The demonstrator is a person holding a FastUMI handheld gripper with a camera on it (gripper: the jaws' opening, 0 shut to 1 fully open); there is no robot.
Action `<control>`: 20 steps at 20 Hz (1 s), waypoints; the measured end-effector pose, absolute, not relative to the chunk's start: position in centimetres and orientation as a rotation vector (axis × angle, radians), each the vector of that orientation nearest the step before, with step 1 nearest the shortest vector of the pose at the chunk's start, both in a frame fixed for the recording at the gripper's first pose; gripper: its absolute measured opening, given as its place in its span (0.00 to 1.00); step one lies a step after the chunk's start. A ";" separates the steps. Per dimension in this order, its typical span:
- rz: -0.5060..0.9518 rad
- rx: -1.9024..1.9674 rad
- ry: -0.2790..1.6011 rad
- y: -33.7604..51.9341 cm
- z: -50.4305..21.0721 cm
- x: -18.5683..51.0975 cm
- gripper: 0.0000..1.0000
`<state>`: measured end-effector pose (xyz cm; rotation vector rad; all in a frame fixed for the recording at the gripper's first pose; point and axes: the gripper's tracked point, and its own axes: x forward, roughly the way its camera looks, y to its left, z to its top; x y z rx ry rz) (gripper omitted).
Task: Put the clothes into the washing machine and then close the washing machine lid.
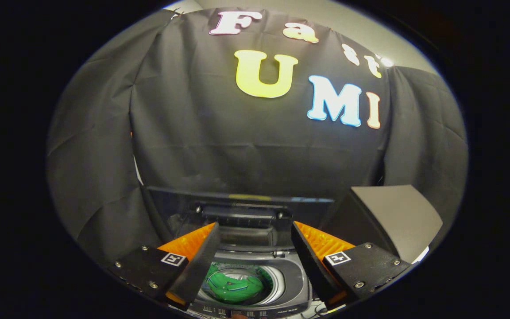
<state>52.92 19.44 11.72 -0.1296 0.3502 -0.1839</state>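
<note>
Clothing, a crumpled bright green garment (233, 285) with thin pale lines on it, lies inside the round metal drum (272, 281) of a dark grey top-loading washing machine (295, 277). The garment sits low in the drum, below and between the two fingers of the gripper (254, 237), nearer the left finger (202, 261), whose lower part overlaps the drum's near-left rim in the picture. The fingers stand wide apart, holding nothing; neither touches the garment, which lies well below them.

The machine's dark lid (237, 206) stands raised and open behind the drum, its underside facing the fingers, with a black moulded part on it between the fingertips. A strip of control panel (255, 312) with small markings runs along the machine's near edge, beneath the drum.

To the right of the raised lid, beyond the right finger (310, 259), stands a grey box-like object (394, 217) with a flat pale top. Black cloth wall (219, 128) hangs behind the machine.
</note>
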 end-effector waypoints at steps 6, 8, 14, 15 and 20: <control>-0.196 -0.124 0.344 17.0 14.3 58.9 0.98; -0.187 -0.116 0.364 16.4 13.8 60.8 0.98; -0.185 -0.060 0.412 14.7 12.0 65.2 0.98; -0.188 -0.055 0.422 14.4 11.5 65.7 0.98; -0.153 -0.067 0.497 14.3 9.1 68.2 0.98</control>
